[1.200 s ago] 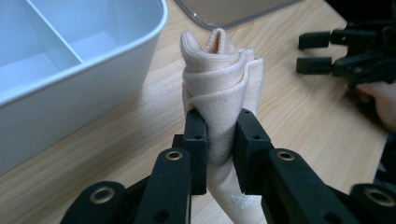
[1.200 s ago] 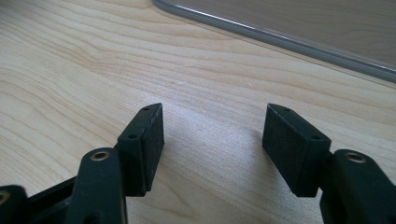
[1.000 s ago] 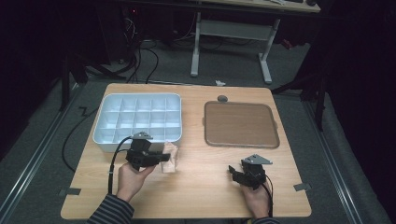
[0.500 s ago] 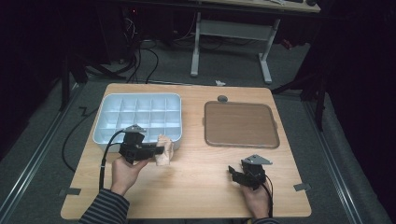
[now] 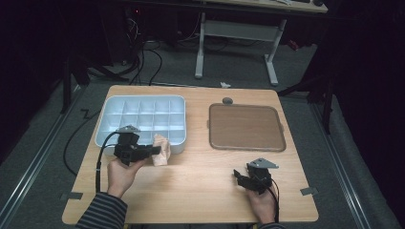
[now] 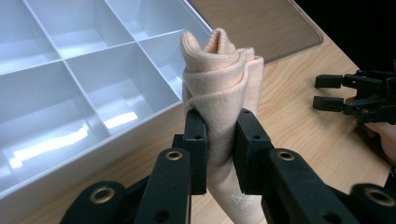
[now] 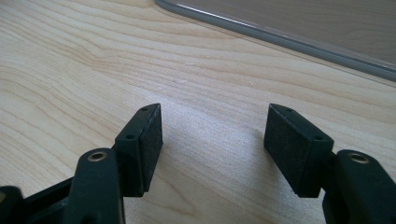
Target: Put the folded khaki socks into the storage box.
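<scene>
Two grippers are at work on the wooden surface. At left, the white compartment tray sits with its near wall just beyond the left gripper, whose jaws are clamped on a rolled peach cloth, apparently a sock. The roll stands with its long axis upright, its open folds at the top, its lower end hanging below the jaws. It is held just outside the tray's near right corner; the nearest compartments lie to the roll's left and beyond it in the left gripper view, so any placing would likely call for a short carry over the rim. Faint pale lettering near the cloth's lower end cannot be read. Further right lies the brown flat tray. Near it, the right gripper rests low over bare wood, jaws apart and holding nothing, well apart from the cloth.
</scene>
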`<act>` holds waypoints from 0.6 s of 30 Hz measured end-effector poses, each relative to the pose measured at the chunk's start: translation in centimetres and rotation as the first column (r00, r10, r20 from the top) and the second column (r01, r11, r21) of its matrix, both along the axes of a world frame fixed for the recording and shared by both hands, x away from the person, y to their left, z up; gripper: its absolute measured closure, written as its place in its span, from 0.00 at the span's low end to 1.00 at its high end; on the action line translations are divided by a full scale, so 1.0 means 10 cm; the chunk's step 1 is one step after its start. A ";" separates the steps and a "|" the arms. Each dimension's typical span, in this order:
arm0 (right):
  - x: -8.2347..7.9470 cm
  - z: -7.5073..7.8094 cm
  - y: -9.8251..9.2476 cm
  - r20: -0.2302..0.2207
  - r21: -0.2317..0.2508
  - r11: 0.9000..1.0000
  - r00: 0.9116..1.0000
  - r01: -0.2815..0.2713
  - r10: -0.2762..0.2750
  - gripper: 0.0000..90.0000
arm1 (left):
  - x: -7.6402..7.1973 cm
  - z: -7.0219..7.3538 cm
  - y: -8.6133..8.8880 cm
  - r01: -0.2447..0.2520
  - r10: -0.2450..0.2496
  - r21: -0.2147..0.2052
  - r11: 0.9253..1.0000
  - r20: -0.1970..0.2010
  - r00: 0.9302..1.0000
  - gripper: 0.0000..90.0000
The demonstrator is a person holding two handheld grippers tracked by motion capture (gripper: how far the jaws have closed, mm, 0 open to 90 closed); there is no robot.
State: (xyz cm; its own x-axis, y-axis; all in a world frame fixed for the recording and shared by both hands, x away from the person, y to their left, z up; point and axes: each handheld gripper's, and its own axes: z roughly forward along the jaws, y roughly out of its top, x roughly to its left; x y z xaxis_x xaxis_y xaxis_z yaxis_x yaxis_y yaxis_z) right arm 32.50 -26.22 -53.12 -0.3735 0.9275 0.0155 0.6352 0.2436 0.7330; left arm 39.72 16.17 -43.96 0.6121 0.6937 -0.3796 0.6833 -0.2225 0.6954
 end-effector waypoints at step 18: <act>0.00 0.00 0.01 0.000 -0.002 1.000 1.000 0.003 -0.003 0.41 | 0.10 0.02 0.16 -0.036 0.036 0.027 0.999 -0.010 0.999 0.86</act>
